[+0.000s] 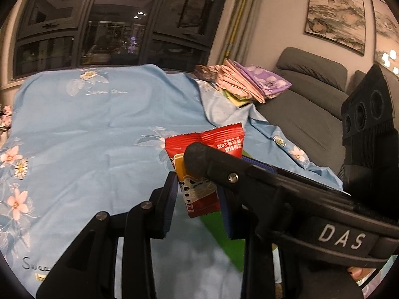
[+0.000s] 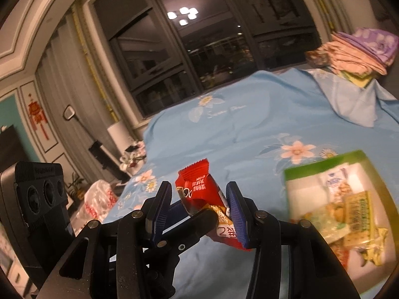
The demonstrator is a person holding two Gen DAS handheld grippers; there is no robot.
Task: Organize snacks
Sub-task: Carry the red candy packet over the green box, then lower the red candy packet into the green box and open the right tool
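A red snack packet (image 1: 199, 194) hangs above the blue flowered cloth (image 1: 87, 124). My left gripper (image 1: 198, 199) is shut on it, blue pads at both sides. A finger (image 1: 199, 159) of my right gripper crosses over the packet from the right. In the right wrist view the same red packet (image 2: 199, 194) stands between the pads of my right gripper (image 2: 198, 206), which is shut on it. A finger (image 2: 199, 221) of the left gripper reaches in from the lower left. To the right lies a green-rimmed white tray (image 2: 361, 159) holding several snack packets.
A stack of folded cloths (image 1: 249, 84) sits at the cloth's far right corner, also the folded stack (image 2: 356, 49). A grey sofa (image 1: 311, 87) is to the right. A white plastic bag (image 2: 97, 199) lies at the left edge. Dark windows are behind.
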